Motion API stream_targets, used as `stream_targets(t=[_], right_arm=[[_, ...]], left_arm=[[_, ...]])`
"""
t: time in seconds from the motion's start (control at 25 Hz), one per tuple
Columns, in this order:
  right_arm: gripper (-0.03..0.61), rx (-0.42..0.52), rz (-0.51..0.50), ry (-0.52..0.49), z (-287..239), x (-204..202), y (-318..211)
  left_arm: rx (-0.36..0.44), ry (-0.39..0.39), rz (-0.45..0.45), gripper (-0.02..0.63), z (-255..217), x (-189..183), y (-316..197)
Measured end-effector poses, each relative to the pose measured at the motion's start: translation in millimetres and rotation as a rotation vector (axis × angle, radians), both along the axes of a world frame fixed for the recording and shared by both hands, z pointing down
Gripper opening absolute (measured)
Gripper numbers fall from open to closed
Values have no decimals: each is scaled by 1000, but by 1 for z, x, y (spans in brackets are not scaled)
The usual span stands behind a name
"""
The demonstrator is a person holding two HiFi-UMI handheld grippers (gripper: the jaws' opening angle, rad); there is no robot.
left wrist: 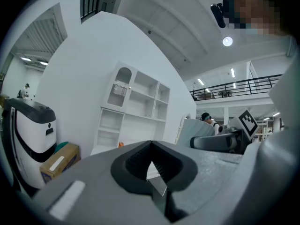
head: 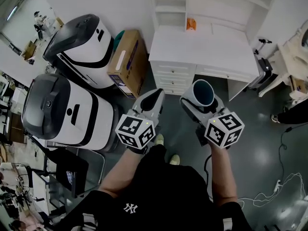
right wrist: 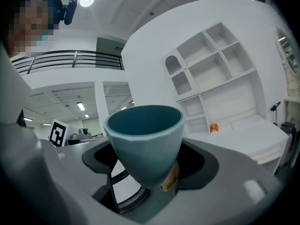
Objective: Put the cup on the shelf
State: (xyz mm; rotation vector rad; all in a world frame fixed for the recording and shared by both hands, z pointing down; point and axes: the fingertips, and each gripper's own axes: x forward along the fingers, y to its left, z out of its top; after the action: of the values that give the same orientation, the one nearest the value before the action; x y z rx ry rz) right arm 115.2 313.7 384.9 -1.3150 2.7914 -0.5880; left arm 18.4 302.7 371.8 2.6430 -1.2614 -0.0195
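The right tool (head: 201, 103) pinches the cup (head: 202, 91), a blue-green one, by its narrow lower part, with the two jaws standing wide on either side of it. I think this low grip is chosen so that the mouth points up and the base can be set down first. The cup is therefore in the air in front of the person, well apart from the white shelf (head: 169, 6), which stands at the back of a white tabletop (head: 216, 44) with drawers under it. The left tool (head: 155, 97) is pressed together with nothing between its jaws. It is held beside the right one, probably only to be out of the way, since one tool is enough for such a light thing. A small orange object (head: 191, 24) lies on the tabletop just below the shelf compartments, so the open compartments above look the better place. In my judgement the carrying is in hand and the placing is not yet begun; the next move calls for bringing the cup near and level into a compartment.
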Motion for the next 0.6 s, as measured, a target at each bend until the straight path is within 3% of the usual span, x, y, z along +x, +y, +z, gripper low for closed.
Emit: stream_targets(t=[0.28, 0.6], right_arm=[[394, -5, -1, 22, 6, -12, -46], [394, -27, 7, 46, 11, -43, -143]], left_arm=[[4, 19, 17, 0, 6, -2, -50], [23, 2, 27, 0, 8, -26, -151]])
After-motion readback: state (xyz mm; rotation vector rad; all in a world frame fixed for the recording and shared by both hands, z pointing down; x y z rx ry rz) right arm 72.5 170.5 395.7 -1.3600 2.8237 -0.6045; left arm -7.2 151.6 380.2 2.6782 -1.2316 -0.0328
